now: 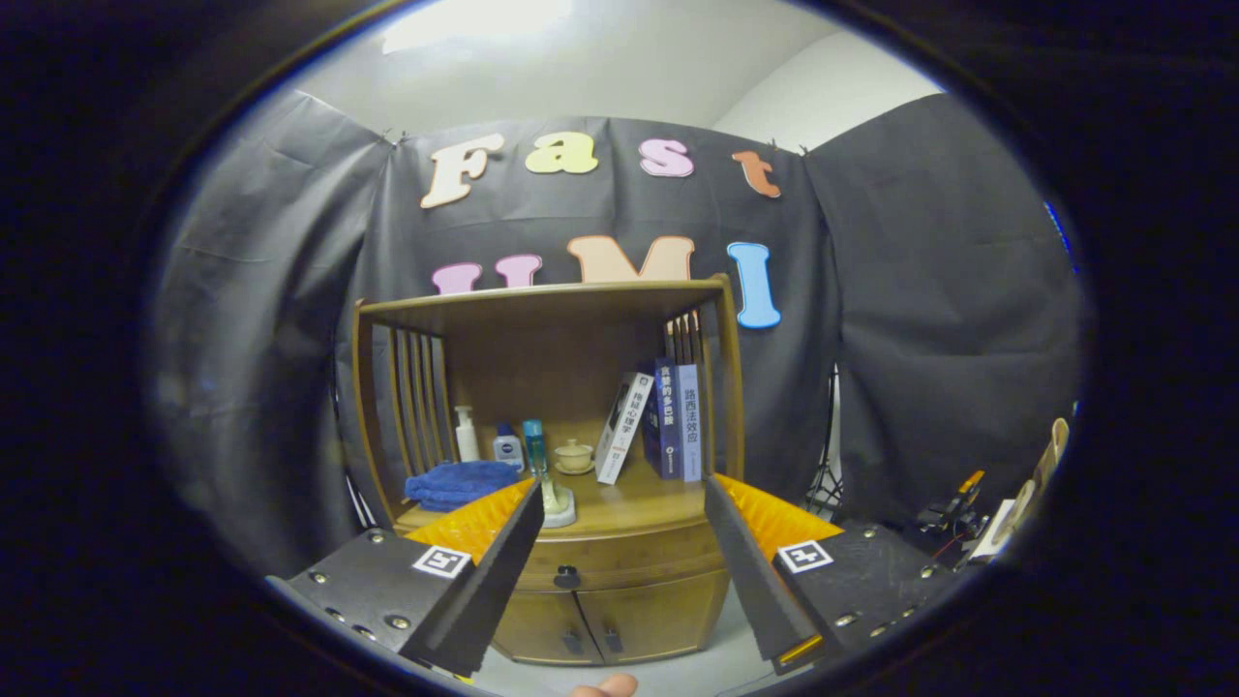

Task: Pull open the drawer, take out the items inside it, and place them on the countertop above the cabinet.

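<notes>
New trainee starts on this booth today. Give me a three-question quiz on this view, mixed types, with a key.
1. True or false: the drawer is already pulled open.
2. Which thing lies beside the bottles on the countertop? A) blue towel B) red mug C) green plate
3. Fill in: the claw has its fingers ____, holding nothing, with the drawer knob seen between them.

Key: 1 false, it is closed. 2 A. 3 open.
</notes>
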`<state>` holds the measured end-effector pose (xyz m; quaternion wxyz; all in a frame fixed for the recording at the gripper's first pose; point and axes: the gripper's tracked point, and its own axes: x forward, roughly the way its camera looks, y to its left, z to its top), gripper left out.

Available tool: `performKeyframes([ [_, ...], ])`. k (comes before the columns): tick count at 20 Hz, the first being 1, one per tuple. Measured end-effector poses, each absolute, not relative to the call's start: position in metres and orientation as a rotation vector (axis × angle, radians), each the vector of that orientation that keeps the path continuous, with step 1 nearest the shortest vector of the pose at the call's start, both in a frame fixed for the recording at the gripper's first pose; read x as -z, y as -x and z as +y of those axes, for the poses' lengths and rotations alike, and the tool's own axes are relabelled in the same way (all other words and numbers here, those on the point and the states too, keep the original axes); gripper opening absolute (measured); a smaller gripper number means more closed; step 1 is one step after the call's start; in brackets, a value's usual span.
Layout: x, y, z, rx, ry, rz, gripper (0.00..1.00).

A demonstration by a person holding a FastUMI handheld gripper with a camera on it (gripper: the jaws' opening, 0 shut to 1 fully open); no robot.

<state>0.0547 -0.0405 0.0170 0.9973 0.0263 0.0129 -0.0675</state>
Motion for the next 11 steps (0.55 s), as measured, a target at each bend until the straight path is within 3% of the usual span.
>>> performKeyframes([
  [11, -0.004, -0.047, -0.058, 0.145, -0.059, 0.047, 0.99],
])
